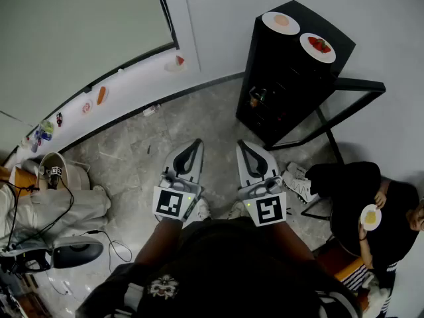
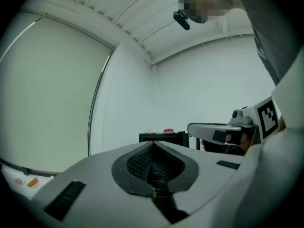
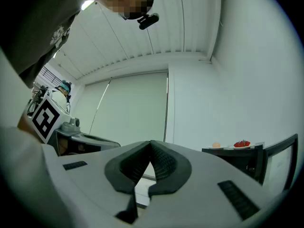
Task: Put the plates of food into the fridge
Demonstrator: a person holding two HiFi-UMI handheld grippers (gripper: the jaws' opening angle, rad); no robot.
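Plates (image 1: 317, 47) (atop fridge (image 1: 271, 85)) — well beyond claws (image 1: 197, 144) (image 1: 242, 145)

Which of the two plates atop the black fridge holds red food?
The right-hand plate in the head view, holding strawberries; the left plate carries something pale orange.

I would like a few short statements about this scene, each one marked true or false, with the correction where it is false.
1. The plate of red fruit and the plate with a pale orange item stand on top of the black fridge. True.
2. The fridge door is closed. False: it stands open.
3. The left gripper grips a plate. False: its jaws are shut on nothing.
4. A seated person holds a plate of yellow food. True.
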